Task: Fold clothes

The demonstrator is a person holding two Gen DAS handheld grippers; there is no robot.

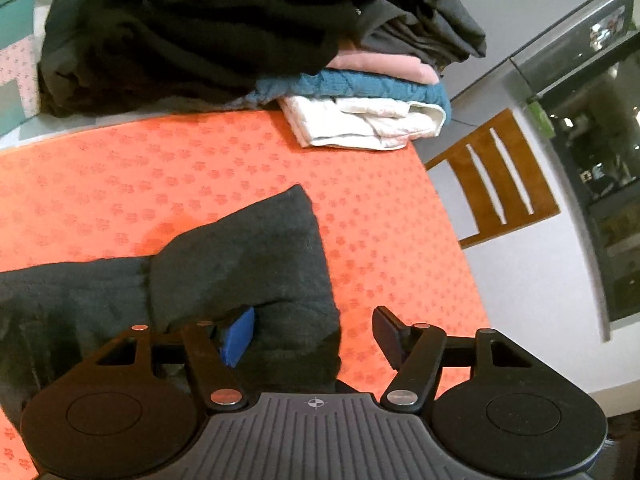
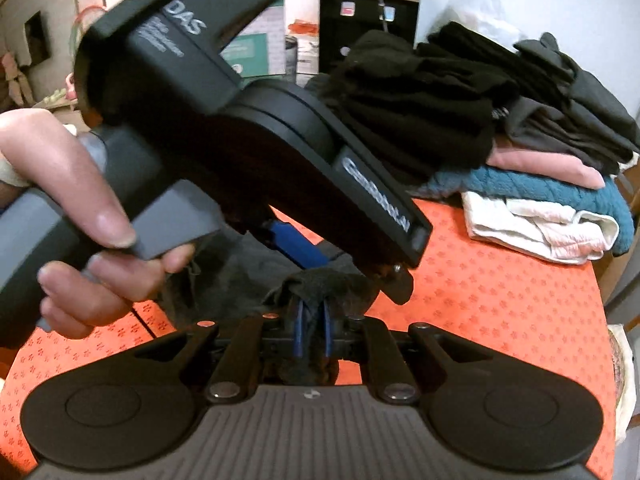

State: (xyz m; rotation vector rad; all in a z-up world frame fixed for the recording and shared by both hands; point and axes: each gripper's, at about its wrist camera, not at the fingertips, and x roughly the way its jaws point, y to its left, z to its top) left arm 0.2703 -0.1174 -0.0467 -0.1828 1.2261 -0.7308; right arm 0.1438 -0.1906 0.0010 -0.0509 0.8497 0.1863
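While open, left tool (image 1: 314, 334) over dark garment (image 1: 240, 256).

Orange patterned tablecloth (image 1: 160, 184), wooden chair (image 1: 494, 178) beside the table, glass-fronted appliance (image 1: 600, 160), black box (image 2: 366, 12) behind

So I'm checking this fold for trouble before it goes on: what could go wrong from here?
1. The left gripper is open over the dark garment, while only the right gripper pinches a bunch of it; lifting may bunch the cloth unevenly.
2. The two grippers are very close in the right wrist view and could knock together.
3. The clothes stack sits near the table edge; dragged fabric might topple it.
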